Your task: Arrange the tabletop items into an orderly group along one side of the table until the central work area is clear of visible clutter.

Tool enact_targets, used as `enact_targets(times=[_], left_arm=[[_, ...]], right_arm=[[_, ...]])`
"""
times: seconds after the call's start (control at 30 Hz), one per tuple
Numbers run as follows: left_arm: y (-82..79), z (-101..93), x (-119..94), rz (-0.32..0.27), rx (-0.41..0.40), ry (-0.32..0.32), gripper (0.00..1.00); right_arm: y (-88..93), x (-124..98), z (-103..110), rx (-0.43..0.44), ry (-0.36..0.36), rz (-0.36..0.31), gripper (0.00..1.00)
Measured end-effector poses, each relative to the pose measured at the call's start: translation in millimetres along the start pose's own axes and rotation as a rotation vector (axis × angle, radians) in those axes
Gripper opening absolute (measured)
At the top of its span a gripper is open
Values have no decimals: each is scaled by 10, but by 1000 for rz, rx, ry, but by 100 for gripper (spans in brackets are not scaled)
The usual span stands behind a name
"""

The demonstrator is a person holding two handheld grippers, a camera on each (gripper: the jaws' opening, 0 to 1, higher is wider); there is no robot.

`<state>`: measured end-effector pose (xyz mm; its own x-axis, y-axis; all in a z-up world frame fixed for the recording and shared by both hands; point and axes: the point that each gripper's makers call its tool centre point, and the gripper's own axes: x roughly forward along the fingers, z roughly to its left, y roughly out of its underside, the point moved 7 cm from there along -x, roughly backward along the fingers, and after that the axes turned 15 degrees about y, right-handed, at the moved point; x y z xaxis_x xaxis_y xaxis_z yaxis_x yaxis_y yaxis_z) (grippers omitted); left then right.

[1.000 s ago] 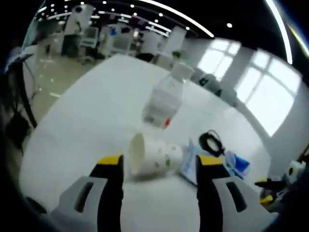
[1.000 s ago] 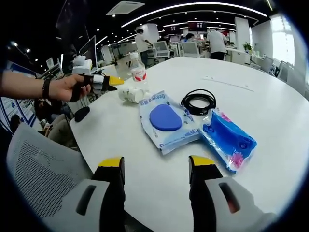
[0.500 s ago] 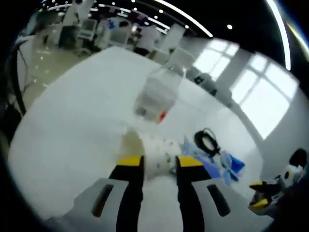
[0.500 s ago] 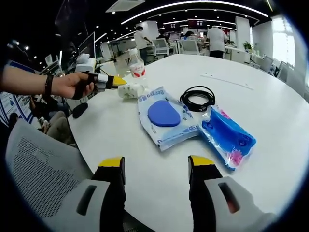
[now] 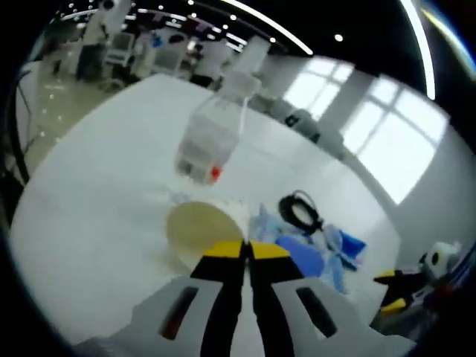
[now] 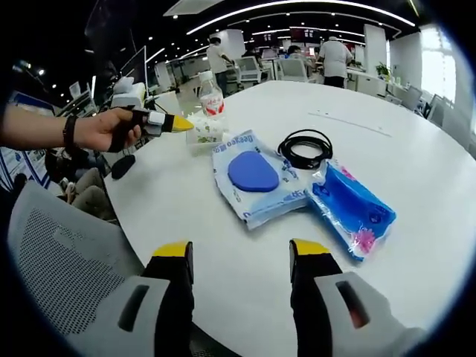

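My left gripper (image 5: 246, 248) is shut on the rim of a white paper cup (image 5: 195, 229), whose open mouth faces the camera. Beyond the cup stands a clear water bottle (image 5: 208, 137) with a red-marked label. In the right gripper view a hand holds that left gripper (image 6: 175, 123) against the cup (image 6: 205, 132) near the table's left edge, with the bottle (image 6: 212, 97) just behind. My right gripper (image 6: 242, 251) hangs open over the table's near edge, nothing between its jaws. A blue wipes pack (image 6: 253, 173), a black cable coil (image 6: 305, 155) and a blue packet (image 6: 351, 210) lie mid-table.
The white round table (image 6: 416, 156) stretches far to the right. A grey mesh chair (image 6: 63, 271) stands at its near left. People and desks fill the office behind. The cable coil (image 5: 297, 211) and blue packs (image 5: 301, 254) lie right of the cup.
My left jaws have gone from wide open to shut on the cup's rim, and the cup has turned from lying on its side to mouth towards the camera. The right gripper has stayed put.
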<state>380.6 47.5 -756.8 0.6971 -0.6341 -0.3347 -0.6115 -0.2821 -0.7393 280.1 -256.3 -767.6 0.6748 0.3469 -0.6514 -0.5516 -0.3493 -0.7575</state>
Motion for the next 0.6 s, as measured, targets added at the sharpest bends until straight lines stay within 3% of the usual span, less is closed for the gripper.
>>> enact_targets(times=[0.2,0.6], left_arm=[[-50,-213,-49,63,152,9,0],[140,-643,-4,124,227,89,0]], right_arm=[[-13,-9,14,-5,-6,-5,52],[-49,-18,21,-10,-8,-19,51]])
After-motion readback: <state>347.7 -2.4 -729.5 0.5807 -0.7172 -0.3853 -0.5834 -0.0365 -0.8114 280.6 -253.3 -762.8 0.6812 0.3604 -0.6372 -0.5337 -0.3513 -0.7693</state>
